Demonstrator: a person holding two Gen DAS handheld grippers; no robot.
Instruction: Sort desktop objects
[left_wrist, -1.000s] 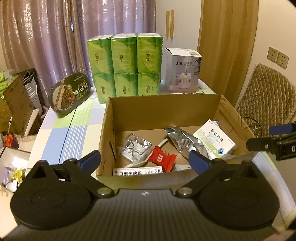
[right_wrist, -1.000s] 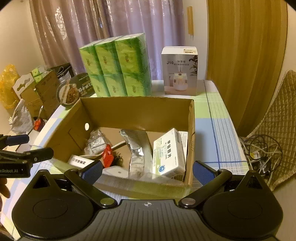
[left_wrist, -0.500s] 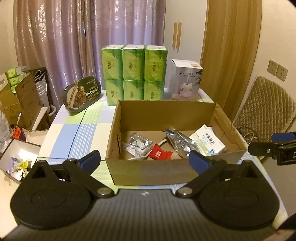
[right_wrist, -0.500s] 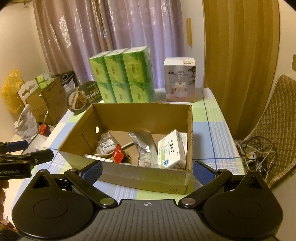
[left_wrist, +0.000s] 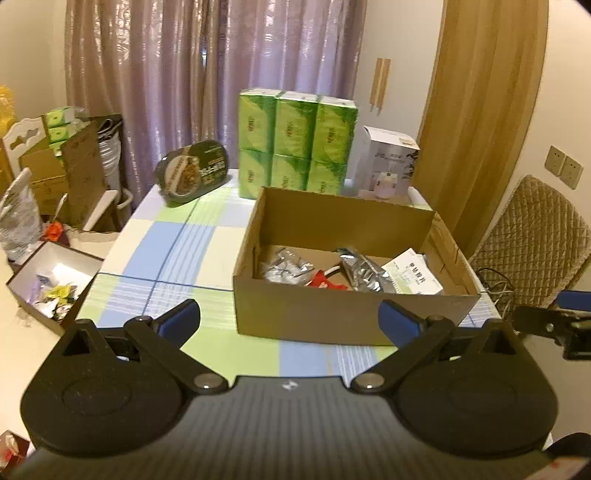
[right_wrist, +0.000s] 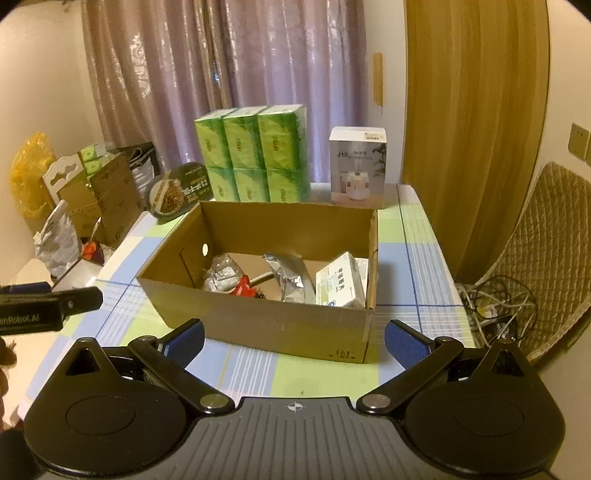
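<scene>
An open cardboard box (left_wrist: 332, 314) (right_wrist: 280, 328) stands on the checked tablecloth. Inside lie a white medicine box (left_wrist: 412, 275) (right_wrist: 340, 282), a silver foil pouch (left_wrist: 362, 271) (right_wrist: 288, 275), a clear plastic packet (left_wrist: 284, 264) (right_wrist: 221, 273) and a small red packet (left_wrist: 325, 282) (right_wrist: 243, 288). My left gripper (left_wrist: 290, 323) is open and empty, back from the box's near wall. My right gripper (right_wrist: 295, 338) is open and empty, in front of the box. Each gripper shows at the edge of the other's view.
Behind the box stand a stack of green tissue packs (left_wrist: 295, 147) (right_wrist: 255, 155), a white humidifier carton (left_wrist: 388, 162) (right_wrist: 358, 166) and a dark oval food tray (left_wrist: 192, 177) (right_wrist: 179, 192). A small open box of oddments (left_wrist: 51, 284) sits at left. A quilted chair (left_wrist: 532, 236) is at right.
Both grippers have pulled back and risen away from the box, so it looks smaller and its front wall shows. Both stayed open and empty.
</scene>
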